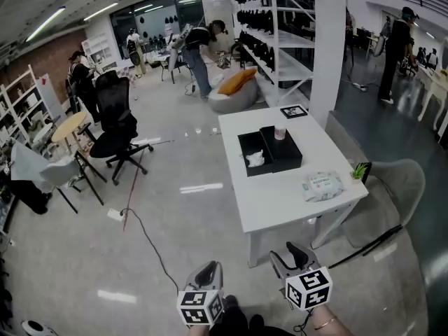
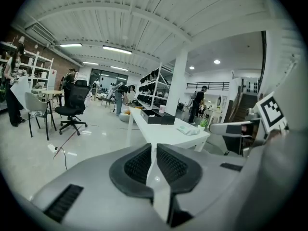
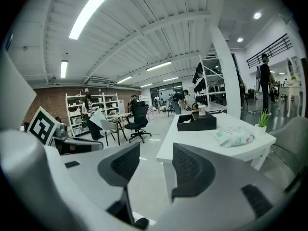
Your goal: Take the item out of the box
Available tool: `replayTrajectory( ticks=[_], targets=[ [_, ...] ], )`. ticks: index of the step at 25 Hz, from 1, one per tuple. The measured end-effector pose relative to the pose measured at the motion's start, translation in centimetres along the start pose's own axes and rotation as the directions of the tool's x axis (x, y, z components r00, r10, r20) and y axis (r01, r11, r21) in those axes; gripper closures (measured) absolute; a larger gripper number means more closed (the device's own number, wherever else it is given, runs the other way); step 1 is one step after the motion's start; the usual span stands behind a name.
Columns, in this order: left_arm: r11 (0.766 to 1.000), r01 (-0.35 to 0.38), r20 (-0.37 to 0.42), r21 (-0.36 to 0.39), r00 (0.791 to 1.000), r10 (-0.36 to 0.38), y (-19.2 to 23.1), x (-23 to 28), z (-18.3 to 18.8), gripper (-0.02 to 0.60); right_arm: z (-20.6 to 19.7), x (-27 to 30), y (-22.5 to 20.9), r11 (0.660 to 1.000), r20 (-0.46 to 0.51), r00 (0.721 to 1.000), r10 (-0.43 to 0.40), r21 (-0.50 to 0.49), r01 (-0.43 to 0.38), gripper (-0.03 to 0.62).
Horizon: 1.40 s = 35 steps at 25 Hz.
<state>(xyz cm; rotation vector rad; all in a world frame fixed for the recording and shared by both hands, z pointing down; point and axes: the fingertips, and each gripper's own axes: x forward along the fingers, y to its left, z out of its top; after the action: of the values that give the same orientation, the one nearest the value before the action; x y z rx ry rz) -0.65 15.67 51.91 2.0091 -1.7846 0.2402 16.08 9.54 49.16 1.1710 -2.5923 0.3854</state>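
Observation:
A black box (image 1: 269,151) stands open on the white table (image 1: 280,201), well ahead of both grippers. A white crumpled item (image 1: 255,159) lies in its left half, and a small pink cup (image 1: 280,132) stands at its far edge. My left gripper (image 1: 207,275) is held low over the floor, short of the table, with its jaws shut and nothing between them. My right gripper (image 1: 294,256) hangs just before the table's near edge, open and empty. The left gripper view shows the box (image 2: 156,117) far off; the right gripper view shows the box (image 3: 196,122) beyond the open jaws.
A pack of wipes (image 1: 322,185) and a small green plant (image 1: 360,170) sit on the table's near right part. A grey chair (image 1: 392,187) stands at the table's right. A black office chair (image 1: 115,128) and a floor cable (image 1: 150,243) lie to the left. People stand far back.

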Motion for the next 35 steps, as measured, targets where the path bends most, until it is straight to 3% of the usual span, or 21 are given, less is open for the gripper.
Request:
replayTrajectory(
  ticks=[12, 22, 35],
  targets=[
    [0.999, 0.032, -0.002, 0.023, 0.999, -0.032, 5.5, 8.8, 4.9, 0.545, 3.7, 9.4, -2.9, 0.999, 0.006, 0.999, -0.038, -0.003, 0.038, 0.375],
    [0.997, 0.071, 0.001, 0.018, 0.997, -0.071, 10.3, 16.6, 10.2, 0.545, 8.0, 17.9, -6.9, 0.992, 0.005, 0.992, -0.126, -0.006, 0.126, 0.375],
    [0.988, 0.148, -0.006, 0.033, 0.989, -0.148, 13.1, 23.3, 14.3, 0.545, 11.3, 23.5, -11.1, 0.969, -0.002, 0.969, -0.247, -0.019, 0.247, 0.375]
  ],
)
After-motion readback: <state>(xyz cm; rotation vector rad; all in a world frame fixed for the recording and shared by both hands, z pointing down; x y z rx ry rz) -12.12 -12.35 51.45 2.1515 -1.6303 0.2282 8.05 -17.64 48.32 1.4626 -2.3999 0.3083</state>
